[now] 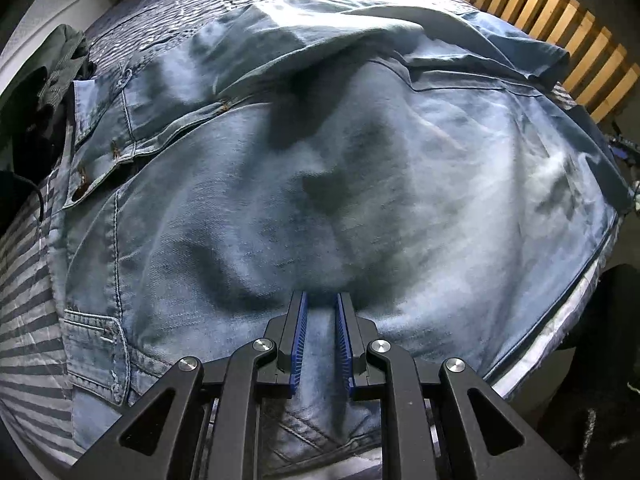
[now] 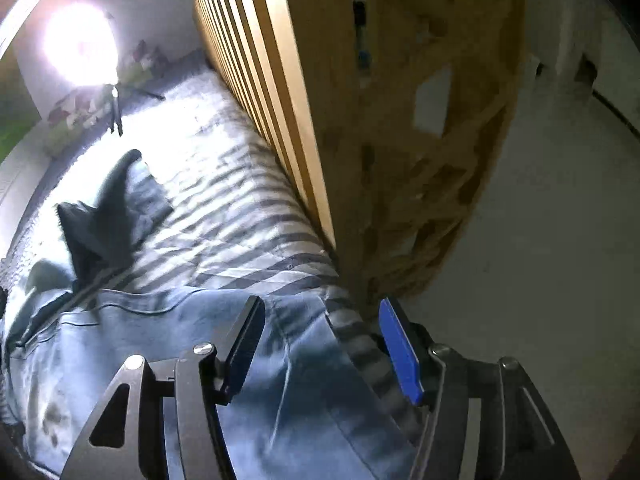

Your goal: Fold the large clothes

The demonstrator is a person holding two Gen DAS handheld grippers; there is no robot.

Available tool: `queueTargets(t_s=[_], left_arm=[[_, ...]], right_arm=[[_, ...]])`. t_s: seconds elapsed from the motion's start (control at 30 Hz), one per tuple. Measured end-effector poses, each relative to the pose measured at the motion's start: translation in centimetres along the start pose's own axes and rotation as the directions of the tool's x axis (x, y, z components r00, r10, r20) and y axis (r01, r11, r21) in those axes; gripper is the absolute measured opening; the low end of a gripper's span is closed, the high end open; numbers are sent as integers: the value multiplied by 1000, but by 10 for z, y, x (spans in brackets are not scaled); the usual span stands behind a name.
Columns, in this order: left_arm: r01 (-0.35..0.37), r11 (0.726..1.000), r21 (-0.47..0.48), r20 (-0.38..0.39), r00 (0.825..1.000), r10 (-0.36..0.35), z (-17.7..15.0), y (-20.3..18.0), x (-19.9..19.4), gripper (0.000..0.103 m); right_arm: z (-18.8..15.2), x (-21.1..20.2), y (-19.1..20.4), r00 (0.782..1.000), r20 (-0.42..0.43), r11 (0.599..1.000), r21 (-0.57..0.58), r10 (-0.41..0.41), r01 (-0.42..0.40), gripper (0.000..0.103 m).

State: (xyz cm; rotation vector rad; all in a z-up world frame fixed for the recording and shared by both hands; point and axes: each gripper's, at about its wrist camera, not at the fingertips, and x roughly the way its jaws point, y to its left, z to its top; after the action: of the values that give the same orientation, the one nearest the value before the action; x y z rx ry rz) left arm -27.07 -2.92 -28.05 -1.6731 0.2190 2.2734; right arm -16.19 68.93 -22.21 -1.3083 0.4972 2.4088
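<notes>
A large light-blue denim garment [image 1: 320,160] lies spread over the striped bedcover [image 1: 28,300], with its buttoned placket at the left and a folded-over flap at the top. My left gripper [image 1: 322,296] points steeply down at the garment's near edge, its blue pads close together and pinching a ridge of denim. In the right wrist view the denim [image 2: 160,328] reaches the bed's right edge. My right gripper [image 2: 320,302] hovers there with its jaws wide apart and nothing held between them.
A wooden slatted bed frame [image 2: 260,80] runs along the bed's right side, with pale floor [image 2: 540,240] beyond it. A dark garment [image 2: 100,232] lies further up the bedcover [image 2: 240,232]. Greenish clothes [image 1: 52,72] are heaped at the left. A bright lamp [image 2: 80,44] glares at the far end.
</notes>
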Motion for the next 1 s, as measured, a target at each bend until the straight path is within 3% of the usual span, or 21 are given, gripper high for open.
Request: queueTargets(t_s=[0.07,0.1,0.13,0.23,0.27,0.33,0.37,0.43,0.5,0.6,0.7,0.87,0.93,1.0], left_arm=[[-7,1000,5,1,1000,7,2,-1,0,16],[-11,1000,9,2,1000,11,3,-1,0,16],[-12,1000,10,2,1000,12,4,-1,0,16],[-12,1000,8,7,1000,12,6,-1,-1,16],[-13,1000,8,8,1000,13,6,-1,-1,16],[-15,1000,10,11,1000,14,5,0,-3,16],[-15,1000,10,12,1000,15,3,0,-5,16],[-17,1000,9,20,1000,16,-1,-4,-12,16],[-8,1000,-13,53,999,9,-7,3,-27,16],[-18,998,-68,100,995,24,-24,24,-55,16],[-40,991,-129,147,987,59,-43,59,-80,16],[-74,969,-238,212,969,126,-48,121,-118,19],[-79,968,-237,242,961,138,-41,131,-135,23],[-88,973,-213,273,951,146,-24,128,-146,33]], right_arm=[[-4,5,1,999,-17,999,5,48,-47,48],[-6,3,3,997,-13,997,4,77,-77,27],[-8,-2,6,997,-9,997,-10,75,-76,17],[-9,-25,23,998,54,996,-80,37,-33,8],[-6,-39,28,993,119,995,-100,-12,24,8],[1,-65,33,952,269,976,-117,-146,183,10],[7,-67,32,950,261,969,-125,-174,212,13],[19,-63,24,965,150,966,-114,-216,234,30],[19,-77,17,965,152,972,-70,-213,226,31],[8,-106,21,965,190,979,-58,-180,194,33],[-8,-133,51,973,211,988,-106,-89,113,33],[-16,-164,139,968,237,968,-250,76,-15,35],[-9,-166,180,963,224,951,-299,152,-81,39],[-1,-163,219,954,234,933,-348,186,-96,45]])
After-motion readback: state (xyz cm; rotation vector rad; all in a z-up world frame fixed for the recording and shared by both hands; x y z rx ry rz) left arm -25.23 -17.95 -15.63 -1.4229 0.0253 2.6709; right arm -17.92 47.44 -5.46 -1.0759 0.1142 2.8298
